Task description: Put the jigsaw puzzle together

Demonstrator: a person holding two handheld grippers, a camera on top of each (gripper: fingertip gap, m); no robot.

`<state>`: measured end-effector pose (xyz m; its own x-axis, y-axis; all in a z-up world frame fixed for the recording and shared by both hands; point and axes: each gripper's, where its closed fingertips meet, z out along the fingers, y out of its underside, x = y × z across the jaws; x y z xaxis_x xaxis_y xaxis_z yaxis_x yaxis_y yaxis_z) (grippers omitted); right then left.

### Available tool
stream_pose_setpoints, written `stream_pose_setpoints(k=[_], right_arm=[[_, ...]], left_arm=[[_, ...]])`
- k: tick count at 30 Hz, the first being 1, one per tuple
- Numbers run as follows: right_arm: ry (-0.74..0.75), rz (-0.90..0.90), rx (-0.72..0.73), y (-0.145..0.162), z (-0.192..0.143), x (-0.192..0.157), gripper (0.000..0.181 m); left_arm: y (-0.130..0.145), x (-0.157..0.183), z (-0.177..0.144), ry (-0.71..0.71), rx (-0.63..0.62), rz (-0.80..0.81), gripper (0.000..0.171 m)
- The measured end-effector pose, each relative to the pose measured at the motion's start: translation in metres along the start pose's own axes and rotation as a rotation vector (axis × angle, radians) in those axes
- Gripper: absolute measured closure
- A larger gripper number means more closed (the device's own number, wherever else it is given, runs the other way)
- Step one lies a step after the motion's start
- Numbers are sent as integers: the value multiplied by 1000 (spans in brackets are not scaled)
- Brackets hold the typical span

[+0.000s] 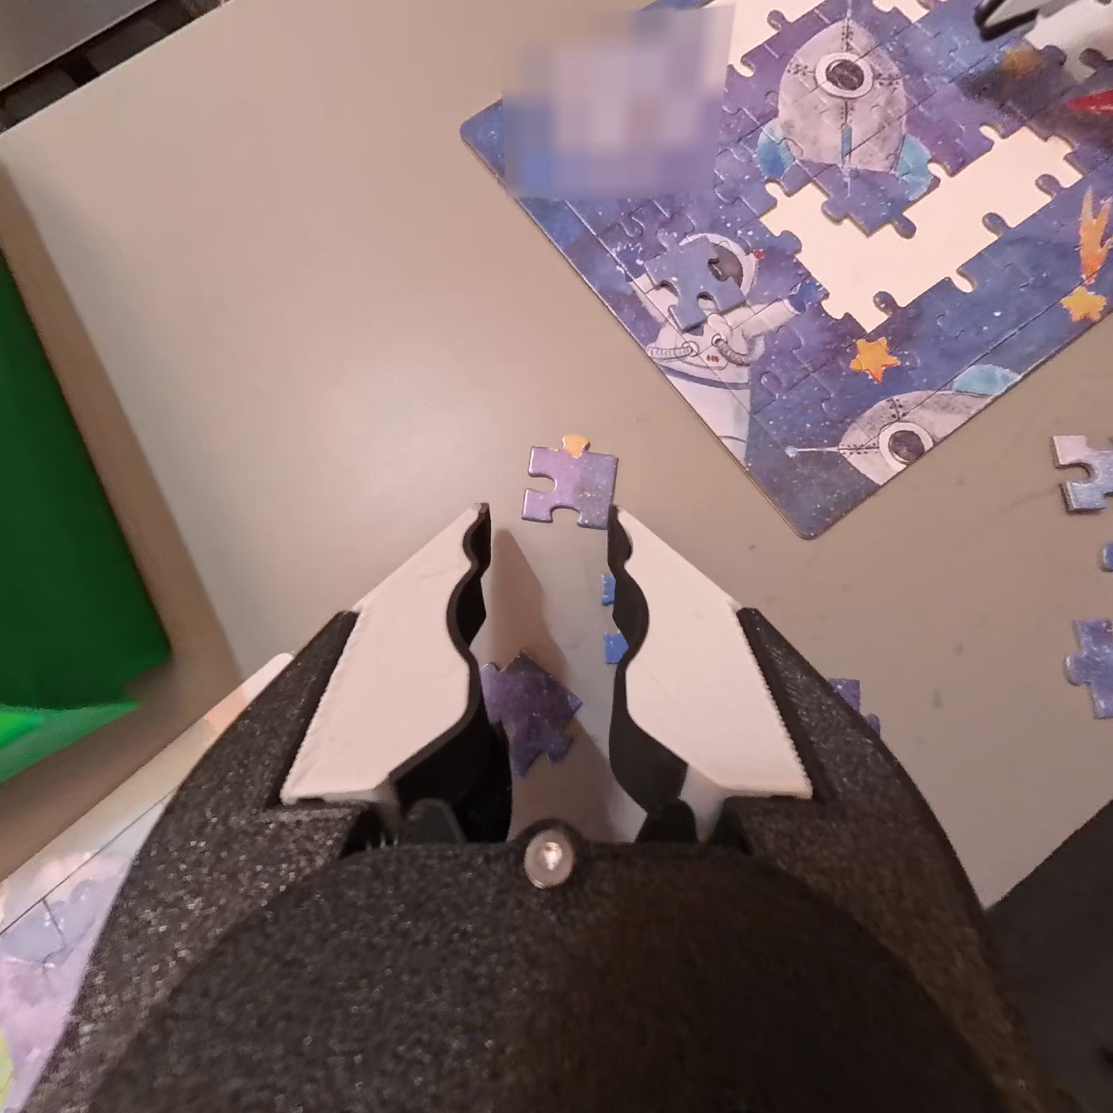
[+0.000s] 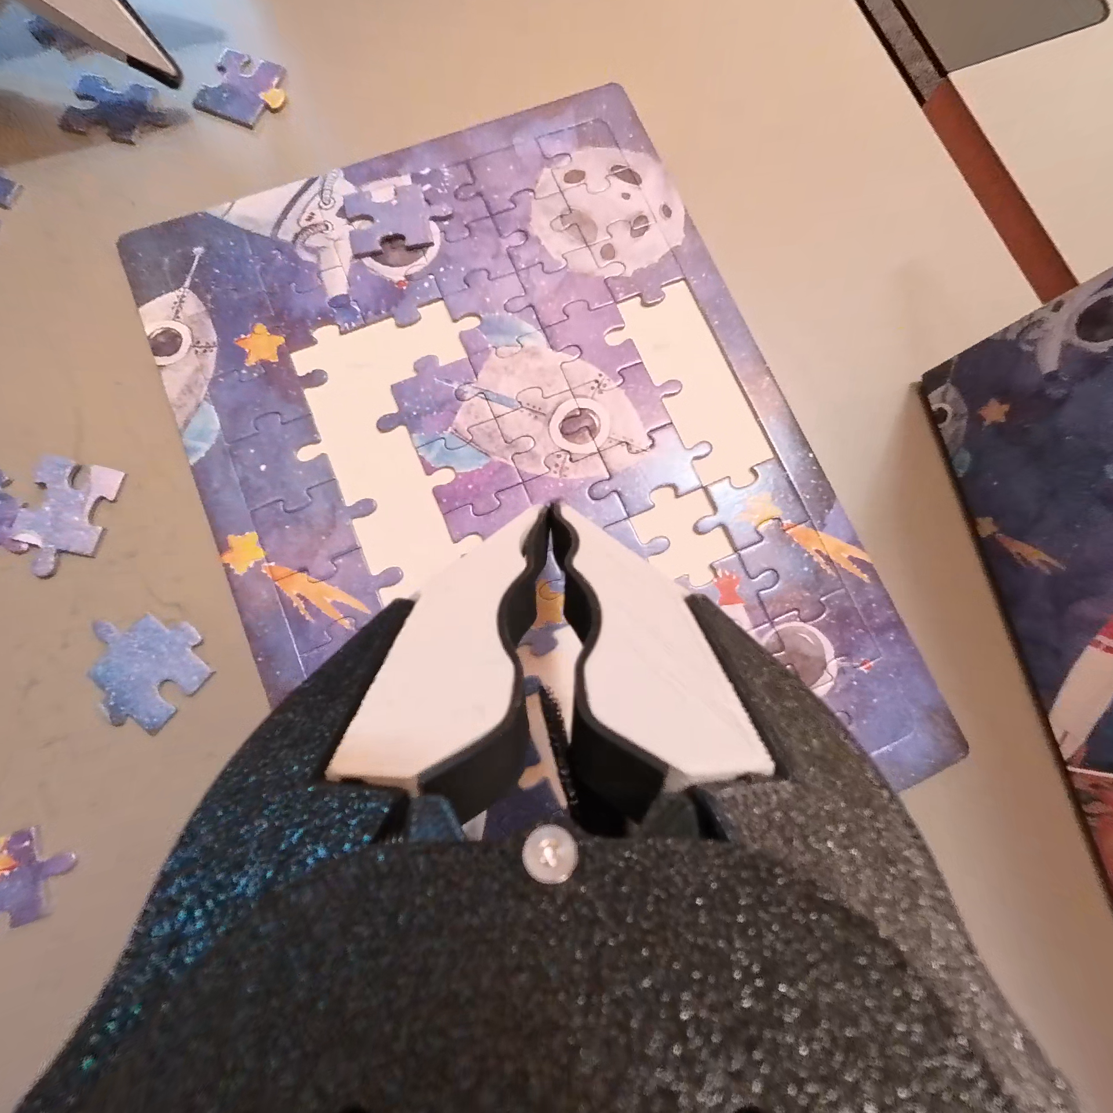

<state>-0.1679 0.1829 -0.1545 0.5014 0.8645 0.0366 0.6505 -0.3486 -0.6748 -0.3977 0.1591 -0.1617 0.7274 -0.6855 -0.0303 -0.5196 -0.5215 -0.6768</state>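
A pale beige table top (image 1: pixel 289 289) fills most of both views; its surface is matt, evenly lit and marked by a few small dark scuffs near its right side in the left wrist view; soft shadows are cast on it. Beyond its left edge a bright green surface (image 1: pixel 66 482) is seen, with a tan strip between the two. In the right wrist view a reddish-brown strip (image 2: pixel 994 180) runs diagonally at the upper right, bordered by a grey band; past it a lighter whitish surface (image 2: pixel 1024 102) is visible.
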Motion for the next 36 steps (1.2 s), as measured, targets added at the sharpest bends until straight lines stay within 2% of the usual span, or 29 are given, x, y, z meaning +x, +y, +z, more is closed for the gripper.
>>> stream_pose_setpoints(k=[7, 14, 20, 26, 31, 36], right_arm=[[21, -39, 24, -8, -4, -3, 181], [59, -63, 50, -16, -8, -2, 181], [65, -62, 65, -20, -8, -3, 181], [66, -68, 58, -19, -5, -4, 181], [56, -70, 53, -18, -2, -6, 181], [48, -83, 67, -23, -4, -12, 181]], left_arm=[[6, 2, -17, -51, 21, -8, 133], [4, 1, -44, -59, 113, -115, 133], [21, 3, -51, -128, 135, -131, 133], [36, 9, -57, -76, 92, -118, 133], [32, 24, -47, -18, 86, -105, 133], [35, 29, -29, -52, 32, -44, 133]])
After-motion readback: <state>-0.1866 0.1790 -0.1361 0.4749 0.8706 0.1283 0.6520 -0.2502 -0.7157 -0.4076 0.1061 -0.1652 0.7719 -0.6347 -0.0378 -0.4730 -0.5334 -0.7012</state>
